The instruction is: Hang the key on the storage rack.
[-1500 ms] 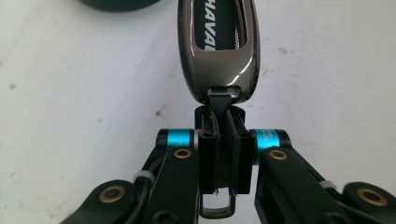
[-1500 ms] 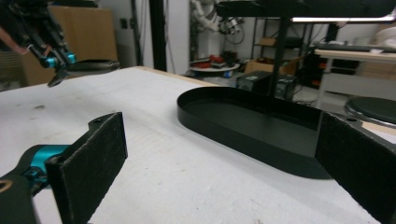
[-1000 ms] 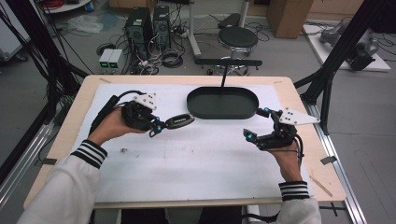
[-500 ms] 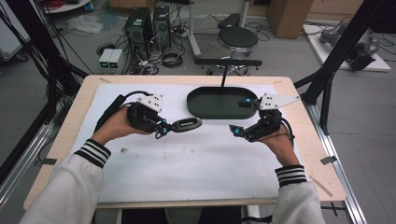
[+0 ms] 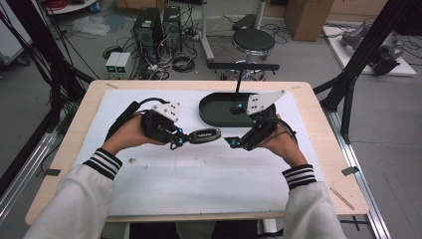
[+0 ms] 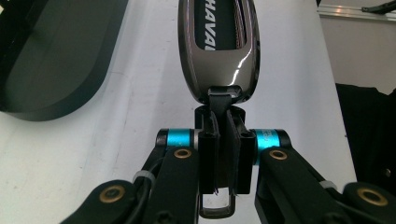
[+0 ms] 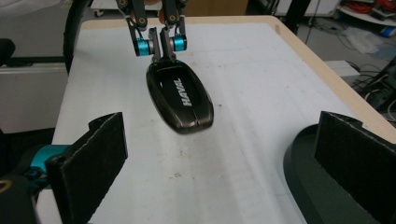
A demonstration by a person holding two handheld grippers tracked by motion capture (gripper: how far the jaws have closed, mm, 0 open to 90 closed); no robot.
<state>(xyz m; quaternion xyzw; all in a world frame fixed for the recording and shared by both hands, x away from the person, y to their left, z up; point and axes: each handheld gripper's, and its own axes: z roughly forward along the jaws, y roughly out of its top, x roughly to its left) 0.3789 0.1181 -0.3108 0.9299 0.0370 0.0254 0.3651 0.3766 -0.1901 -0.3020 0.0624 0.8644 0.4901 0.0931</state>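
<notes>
A glossy dark car key fob [image 5: 205,135] lettered HAVAL hangs just above the white mat, its far end pointing at the right hand. My left gripper [image 5: 180,141] is shut on the black strap at its near end. In the left gripper view the pads [image 6: 208,154] clamp that strap below the key fob [image 6: 219,51]. My right gripper [image 5: 231,143] stands open a short way right of the fob, with nothing between its jaws. The right gripper view looks between its wide-apart pads [image 7: 100,149] at the key fob [image 7: 180,100] and the left gripper [image 7: 161,46] beyond.
A black oval tray [image 5: 219,112] lies on the mat behind both grippers, close to the right hand; its rim [image 7: 308,186] shows by the right jaw. The white mat [image 5: 199,184] covers the wooden table. Dark frame posts flank the table.
The right hand has swung left from the table's right side, past the tray front, toward the fob. The left hand with the fob has barely shifted.
</notes>
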